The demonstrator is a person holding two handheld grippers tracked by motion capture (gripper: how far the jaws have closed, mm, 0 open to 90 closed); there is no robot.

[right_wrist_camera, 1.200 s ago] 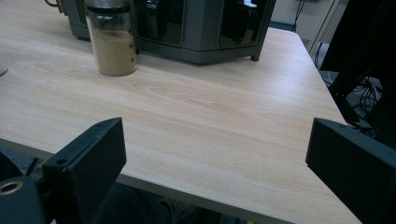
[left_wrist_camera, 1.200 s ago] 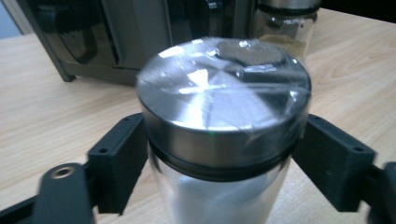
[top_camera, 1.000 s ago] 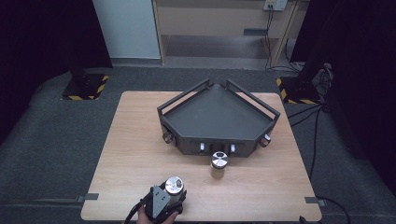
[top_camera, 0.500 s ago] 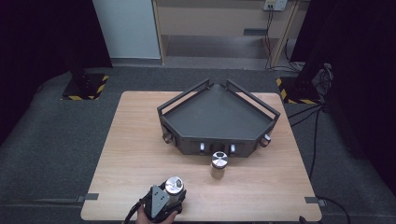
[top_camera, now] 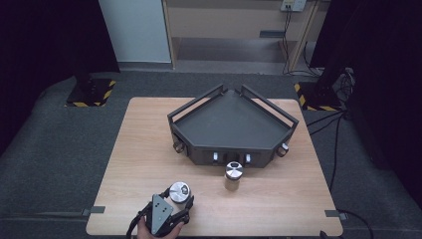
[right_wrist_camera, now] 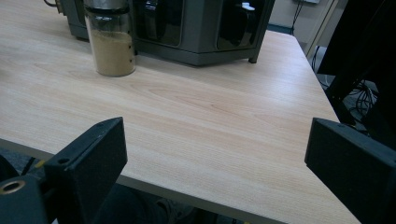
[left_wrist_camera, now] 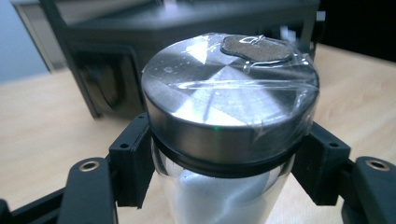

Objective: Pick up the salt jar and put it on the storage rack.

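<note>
Left gripper view puts us right behind the jar of white powder [left_wrist_camera: 219, 154], and we see our left gripper [left_wrist_camera: 224, 175] clamped on its glass just under the steel lid [left_wrist_camera: 229, 100], one black pad against each side. In the high view that jar [top_camera: 179, 192] sits at the near edge of the table [top_camera: 139, 149], well in front of the dark rack [top_camera: 231, 124] and to the near left of it. We cannot tell whether its base touches the wood or is just clear of it.

We judge the main risk to be slippage: the pads bite smooth round glass high up, so the heavier filled body could pivot or slide down if we swing it quickly. A tilt could also knock it against the second jar [top_camera: 233, 175], which stands just in front of the rack's front face. Loose clear film wrapped over the lid might snag on a rack opening.

Our right gripper [right_wrist_camera: 215, 154] hangs with its jaws spread wide and nothing between them, at the table's near edge on the near right of the rack.

Hidden from us: the white jar's base, the depth of the rack's front slots, and what the small dark patch under the film is.
</note>
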